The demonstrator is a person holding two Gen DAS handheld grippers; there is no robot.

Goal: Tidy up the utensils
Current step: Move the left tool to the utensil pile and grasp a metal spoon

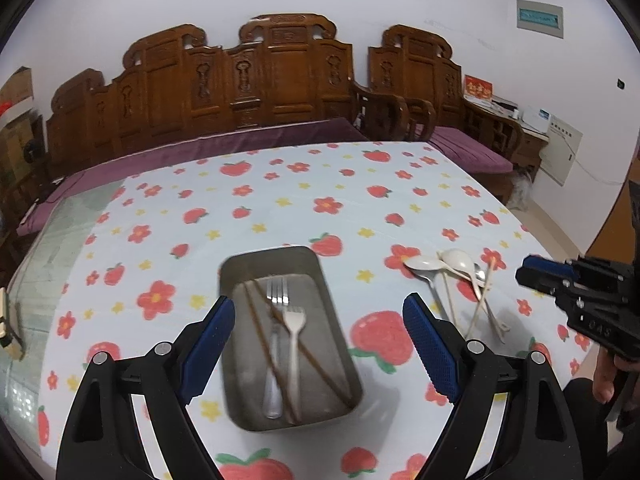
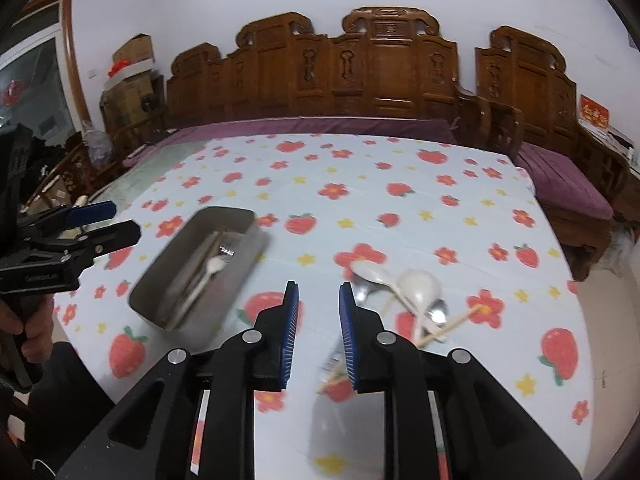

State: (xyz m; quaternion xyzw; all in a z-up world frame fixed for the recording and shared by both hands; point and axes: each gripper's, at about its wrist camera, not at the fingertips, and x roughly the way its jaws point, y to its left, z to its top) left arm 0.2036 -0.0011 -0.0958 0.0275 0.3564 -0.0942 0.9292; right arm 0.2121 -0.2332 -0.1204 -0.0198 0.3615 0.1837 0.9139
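A metal tray (image 1: pixel 240 400) lies on the strawberry-print tablecloth and holds a metal fork (image 1: pixel 276 292), a white plastic fork (image 1: pixel 294 320) and brown chopsticks (image 1: pixel 260 332). My left gripper (image 1: pixel 318 310) hovers over the tray's near half, jaws wide open and empty. To the right lies a pile of white spoons (image 1: pixel 456 262), a metal spoon and pale chopsticks. In the right wrist view my right gripper (image 2: pixel 319 292) is above the cloth between the tray (image 2: pixel 224 300) and the spoons (image 2: pixel 420 284), jaws a little apart with nothing between them. Each view shows the other gripper: right gripper (image 1: pixel 522 272), left gripper (image 2: pixel 120 220).
A carved wooden bench (image 1: pixel 280 80) with purple cushions runs along the table's far edge. At the left the tablecloth ends and bare glass tabletop (image 1: pixel 60 232) shows. A person's hand (image 2: pixel 24 320) grips the left handle. Stacked boxes (image 2: pixel 132 64) stand in the far left corner.
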